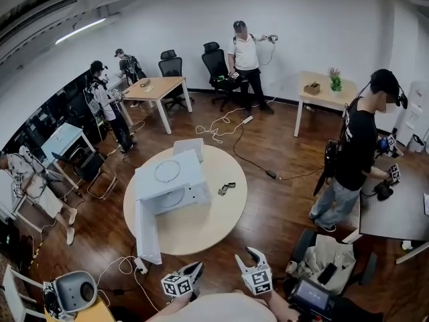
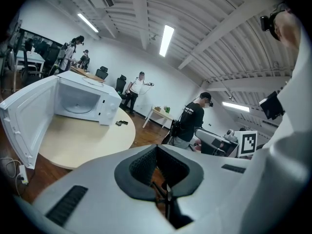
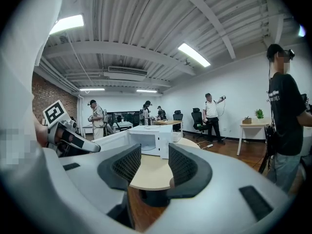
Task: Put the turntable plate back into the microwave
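A white microwave stands on the round table with its door swung open toward me. The clear round turntable plate lies on the microwave's roof. Both grippers hang at the bottom of the head view, short of the table's near edge. My left gripper is shut with nothing in it; in its own view the pads meet and the open microwave is off to the left. My right gripper is open and empty, and between its pads I see the microwave.
A small dark object lies on the table right of the microwave, and a white box stands behind it. Cables and a power strip lie on the floor. A person in black stands at the right; others work further off.
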A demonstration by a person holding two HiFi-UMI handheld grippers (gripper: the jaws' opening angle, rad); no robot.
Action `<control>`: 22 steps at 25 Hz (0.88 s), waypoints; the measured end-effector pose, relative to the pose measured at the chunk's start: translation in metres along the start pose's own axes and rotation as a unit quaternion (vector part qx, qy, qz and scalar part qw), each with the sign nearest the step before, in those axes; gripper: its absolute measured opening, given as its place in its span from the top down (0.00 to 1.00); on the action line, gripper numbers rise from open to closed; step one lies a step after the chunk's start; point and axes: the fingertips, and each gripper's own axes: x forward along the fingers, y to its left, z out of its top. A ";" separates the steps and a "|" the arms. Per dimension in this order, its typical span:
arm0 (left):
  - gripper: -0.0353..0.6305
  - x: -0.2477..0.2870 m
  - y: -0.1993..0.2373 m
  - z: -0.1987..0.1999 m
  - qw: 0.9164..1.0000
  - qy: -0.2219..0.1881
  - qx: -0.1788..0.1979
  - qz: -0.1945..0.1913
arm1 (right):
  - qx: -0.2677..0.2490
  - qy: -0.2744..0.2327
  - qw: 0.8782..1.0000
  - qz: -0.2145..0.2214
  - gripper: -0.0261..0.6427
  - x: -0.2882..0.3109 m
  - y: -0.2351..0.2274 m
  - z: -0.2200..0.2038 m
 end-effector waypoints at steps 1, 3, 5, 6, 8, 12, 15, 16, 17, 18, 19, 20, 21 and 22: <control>0.93 0.000 0.000 0.001 1.000 0.001 0.001 -0.001 | 0.000 0.000 1.000 -0.001 0.68 0.000 0.000 -0.001; 0.93 0.002 0.001 0.001 1.000 0.001 0.001 0.000 | 0.001 0.002 1.000 0.000 0.68 0.001 -0.001 -0.003; 0.93 0.003 0.004 0.000 1.000 0.003 0.000 0.002 | 0.005 0.006 1.000 0.002 0.68 0.003 -0.002 -0.006; 0.93 0.003 0.005 0.000 1.000 0.005 -0.001 0.003 | 0.008 0.008 1.000 0.003 0.68 0.004 -0.002 -0.007; 0.93 0.004 0.005 0.000 1.000 0.006 -0.002 0.005 | 0.011 0.010 1.000 0.004 0.70 0.006 -0.002 -0.007; 0.93 0.004 0.007 0.001 1.000 0.007 -0.003 0.006 | 0.010 0.011 1.000 0.007 0.70 0.010 -0.001 -0.008; 0.93 0.005 0.010 0.002 1.000 0.007 -0.003 0.008 | 0.008 0.012 1.000 0.008 0.70 0.014 0.000 -0.008; 0.93 0.006 0.011 0.002 1.000 0.007 -0.002 0.008 | 0.006 0.013 1.000 0.008 0.70 0.015 0.000 -0.008; 0.93 0.006 0.012 0.003 1.000 0.007 -0.002 0.009 | 0.004 0.013 1.000 0.009 0.70 0.016 0.000 -0.008; 0.93 0.006 0.013 0.004 1.000 0.006 -0.002 0.009 | 0.002 0.013 1.000 0.009 0.70 0.017 0.000 -0.008; 0.93 0.007 0.013 0.004 1.000 0.006 -0.002 0.009 | 0.000 0.014 1.000 0.009 0.70 0.018 -0.001 -0.008; 0.93 0.007 0.014 0.005 1.000 0.006 -0.002 0.010 | -0.002 0.015 1.000 0.009 0.70 0.019 -0.001 -0.008; 0.93 0.007 0.015 0.006 1.000 0.007 -0.002 0.012 | -0.003 0.015 1.000 0.009 0.70 0.020 -0.002 -0.008; 0.93 0.008 0.017 0.006 1.000 0.008 -0.002 0.015 | -0.003 0.016 1.000 0.010 0.70 0.021 -0.002 -0.008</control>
